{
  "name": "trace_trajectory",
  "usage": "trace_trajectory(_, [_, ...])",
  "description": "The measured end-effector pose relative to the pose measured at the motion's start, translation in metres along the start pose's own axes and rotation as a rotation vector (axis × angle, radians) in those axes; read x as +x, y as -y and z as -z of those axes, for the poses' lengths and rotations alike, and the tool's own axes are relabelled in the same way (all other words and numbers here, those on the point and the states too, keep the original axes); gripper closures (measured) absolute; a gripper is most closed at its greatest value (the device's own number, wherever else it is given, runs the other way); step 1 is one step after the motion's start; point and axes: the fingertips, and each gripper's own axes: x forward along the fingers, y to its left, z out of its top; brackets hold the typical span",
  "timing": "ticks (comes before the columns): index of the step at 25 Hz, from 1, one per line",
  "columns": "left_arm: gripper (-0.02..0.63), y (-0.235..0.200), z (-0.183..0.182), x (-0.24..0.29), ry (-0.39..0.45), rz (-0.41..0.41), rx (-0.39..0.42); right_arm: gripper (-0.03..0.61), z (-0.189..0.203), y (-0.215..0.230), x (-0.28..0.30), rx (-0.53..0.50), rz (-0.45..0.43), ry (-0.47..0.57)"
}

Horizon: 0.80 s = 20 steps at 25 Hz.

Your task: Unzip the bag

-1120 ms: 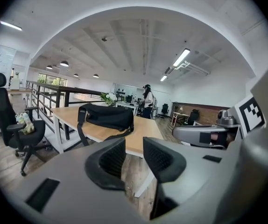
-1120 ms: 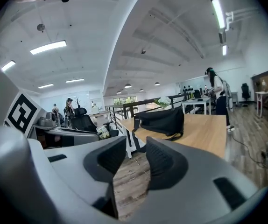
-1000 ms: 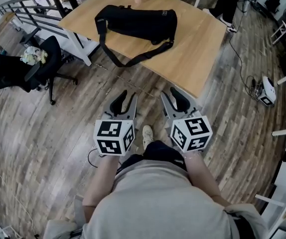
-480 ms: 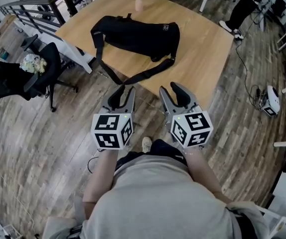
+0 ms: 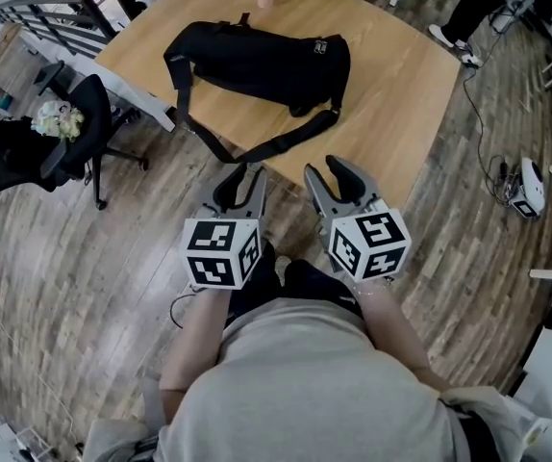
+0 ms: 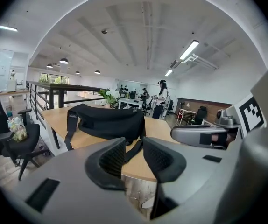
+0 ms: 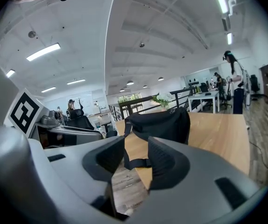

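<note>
Nothing of the unzipping looks done yet. The black bag [image 5: 257,61] lies on the wooden tabletop [image 5: 401,85] with no opened zip showing, and its strap [image 5: 286,142] trails toward the near edge. Both tools are held short of it, so reaching, gripping the puller and drawing it along all remain. The left tongs [image 5: 242,179] stand spread and empty. The right tongs [image 5: 326,173] have just been opening, with nothing between them. A small pale label [image 5: 320,46] on the bag is too small to read.
</note>
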Motion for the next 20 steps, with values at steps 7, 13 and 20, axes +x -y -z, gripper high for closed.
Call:
trace_trajectory(7, [0.503, -0.001, -0.004, 0.032, -0.017, 0.044, 0.004, 0.428, -0.004, 0.021, 0.012, 0.012, 0.043, 0.001])
trace_trajectory(13, [0.503, -0.007, -0.021, 0.071, -0.017, 0.103, 0.030, 0.428, -0.019, 0.046, 0.038, 0.024, 0.096, 0.018])
trace_trajectory(20, [0.503, -0.031, -0.043, 0.127, -0.044, 0.187, 0.054, 0.426, -0.039, 0.074, 0.082, 0.054, 0.183, 0.030])
